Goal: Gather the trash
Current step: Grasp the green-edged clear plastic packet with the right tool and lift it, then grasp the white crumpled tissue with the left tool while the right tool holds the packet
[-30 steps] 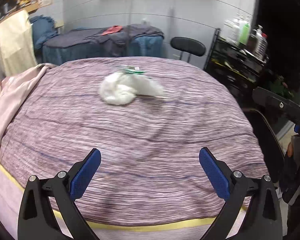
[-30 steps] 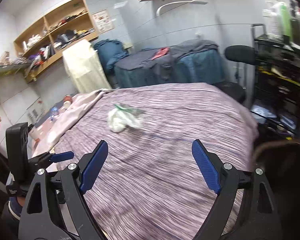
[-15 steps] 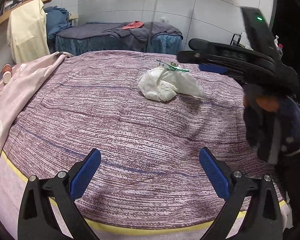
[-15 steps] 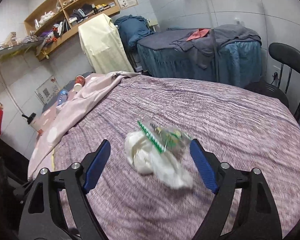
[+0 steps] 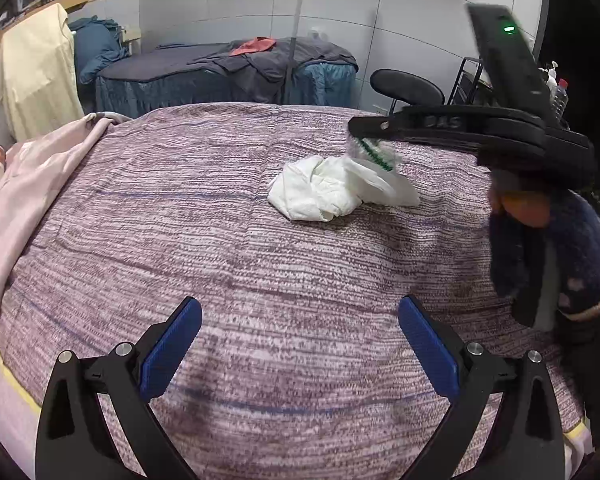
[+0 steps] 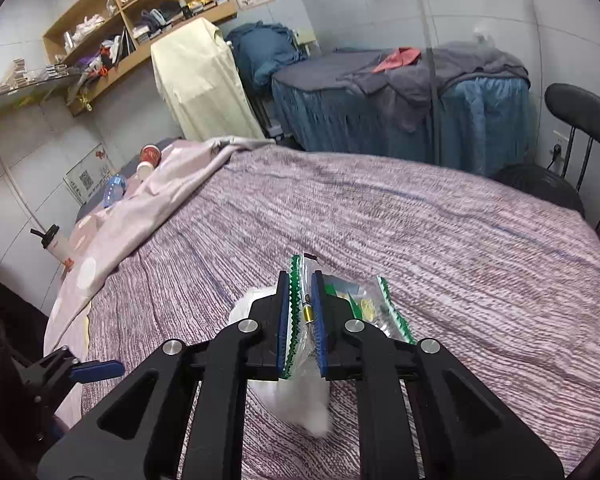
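The right gripper (image 6: 300,312) was pinching the green-edged plastic wrapper (image 6: 364,304), which lay against the white crumpled bag (image 5: 332,192) toward the far right edge of the bed (image 5: 260,280). Lifting slowly and straight seemed wise — the film could slip out. The left gripper (image 5: 300,344) hung spread and empty near the bed's near edge — ready, probably, for the bag.
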`<state>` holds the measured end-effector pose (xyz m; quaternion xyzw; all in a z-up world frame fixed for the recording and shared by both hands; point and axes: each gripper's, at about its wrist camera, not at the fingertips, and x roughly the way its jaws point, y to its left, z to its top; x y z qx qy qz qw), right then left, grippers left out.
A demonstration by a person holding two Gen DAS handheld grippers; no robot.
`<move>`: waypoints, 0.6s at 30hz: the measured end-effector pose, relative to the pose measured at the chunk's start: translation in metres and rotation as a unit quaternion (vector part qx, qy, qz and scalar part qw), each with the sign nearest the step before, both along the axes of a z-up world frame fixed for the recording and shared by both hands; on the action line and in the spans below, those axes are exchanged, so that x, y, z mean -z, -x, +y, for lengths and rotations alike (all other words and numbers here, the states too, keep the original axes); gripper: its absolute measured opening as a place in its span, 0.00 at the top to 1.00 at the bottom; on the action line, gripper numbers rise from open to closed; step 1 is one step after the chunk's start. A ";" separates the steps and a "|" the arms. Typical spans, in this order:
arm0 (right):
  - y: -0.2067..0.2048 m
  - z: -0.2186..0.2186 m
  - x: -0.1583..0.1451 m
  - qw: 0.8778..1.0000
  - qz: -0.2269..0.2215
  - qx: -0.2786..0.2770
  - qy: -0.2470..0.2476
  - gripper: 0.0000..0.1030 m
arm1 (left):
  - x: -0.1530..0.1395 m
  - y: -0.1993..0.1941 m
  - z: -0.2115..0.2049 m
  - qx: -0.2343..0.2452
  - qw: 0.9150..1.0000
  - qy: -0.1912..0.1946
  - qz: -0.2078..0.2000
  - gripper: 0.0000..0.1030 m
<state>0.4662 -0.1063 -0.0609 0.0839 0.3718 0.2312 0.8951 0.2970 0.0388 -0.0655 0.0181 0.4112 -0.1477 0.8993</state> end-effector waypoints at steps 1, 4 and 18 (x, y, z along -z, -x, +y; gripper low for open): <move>0.004 -0.002 -0.005 1.000 -0.009 0.003 0.003 0.89 | 0.000 -0.004 -0.001 0.001 1.000 -0.001 0.001 0.06; 0.019 -0.011 -0.021 0.999 -0.034 0.007 -0.004 0.89 | 0.000 -0.013 -0.003 0.005 1.000 0.001 0.001 0.06; 0.106 -0.059 -0.057 0.996 -0.083 0.032 -0.025 0.89 | 0.011 -0.088 -0.045 0.030 0.998 -0.061 0.017 0.06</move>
